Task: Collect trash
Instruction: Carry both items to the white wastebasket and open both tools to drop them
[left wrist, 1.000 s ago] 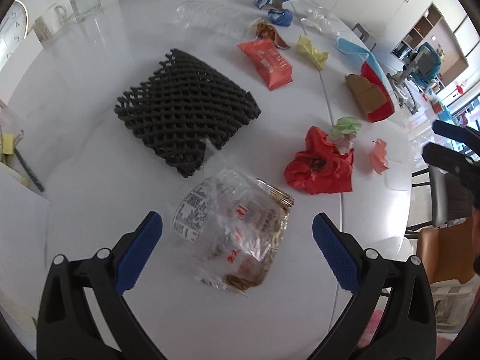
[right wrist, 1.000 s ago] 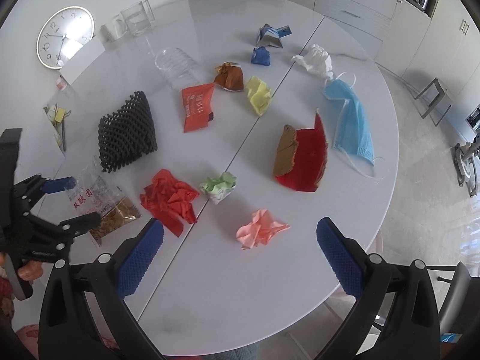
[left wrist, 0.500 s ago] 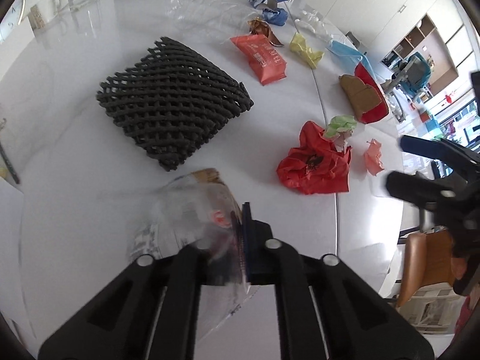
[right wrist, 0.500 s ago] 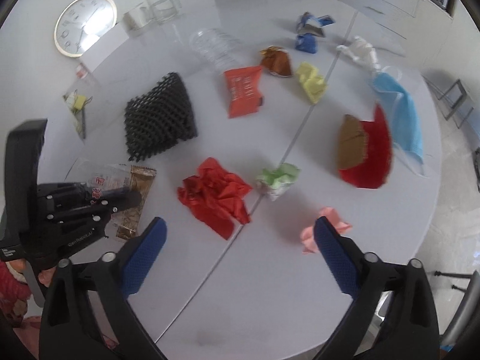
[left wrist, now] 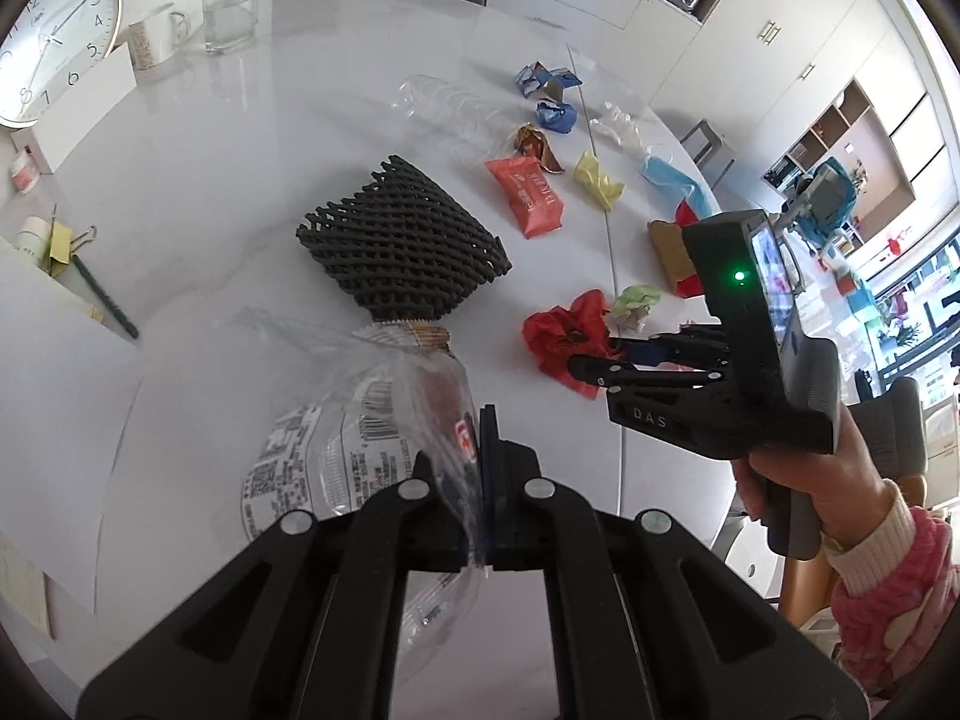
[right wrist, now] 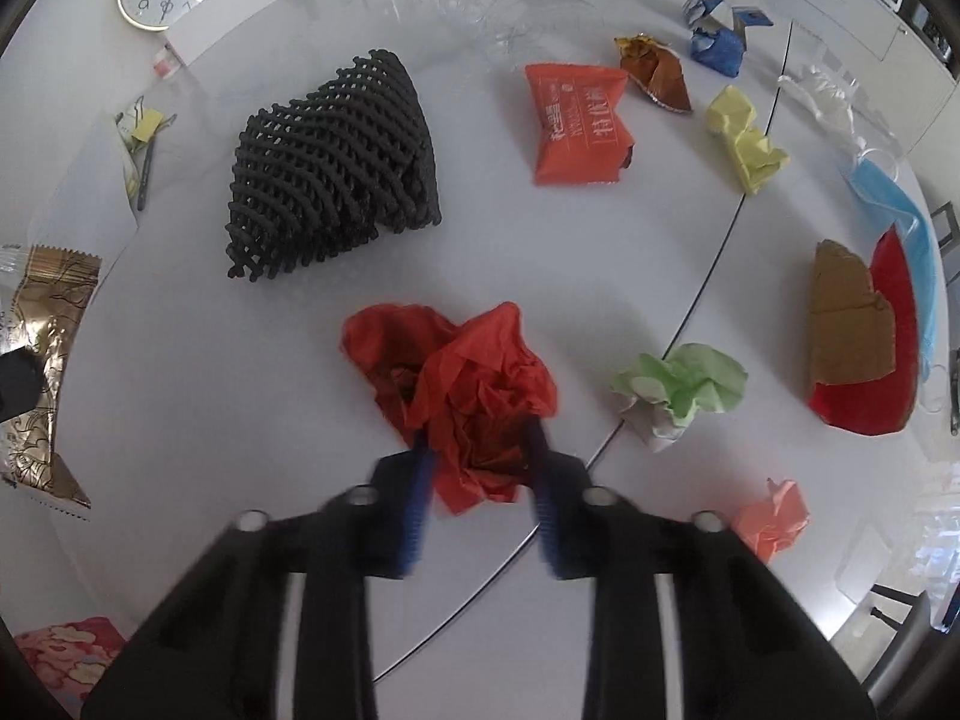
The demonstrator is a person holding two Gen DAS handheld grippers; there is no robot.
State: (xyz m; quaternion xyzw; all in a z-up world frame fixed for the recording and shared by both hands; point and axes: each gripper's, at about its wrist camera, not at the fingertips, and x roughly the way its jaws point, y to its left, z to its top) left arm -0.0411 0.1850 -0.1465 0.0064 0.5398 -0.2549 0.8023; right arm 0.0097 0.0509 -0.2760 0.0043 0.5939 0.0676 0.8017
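My left gripper (left wrist: 480, 468) is shut on a clear plastic snack wrapper (left wrist: 360, 444) with a gold end, lifted above the white table (left wrist: 240, 192); its gold end shows in the right wrist view (right wrist: 42, 372). My right gripper (right wrist: 480, 468) is closing around a crumpled red paper (right wrist: 468, 378), its blue pads touching both sides; the jaws are blurred. The right gripper (left wrist: 606, 354) also shows in the left wrist view at the red paper (left wrist: 564, 330).
On the table lie a black foam net (right wrist: 336, 162), an orange packet (right wrist: 579, 120), yellow paper (right wrist: 744, 138), green paper (right wrist: 684, 390), pink paper (right wrist: 774, 516), a red and brown carton piece (right wrist: 858, 348), a blue mask (right wrist: 900, 222) and a clock (left wrist: 48, 30).
My left gripper closed on the clear wrapper and lifted it. My right gripper moved down to the red paper and its jaws narrowed around it.
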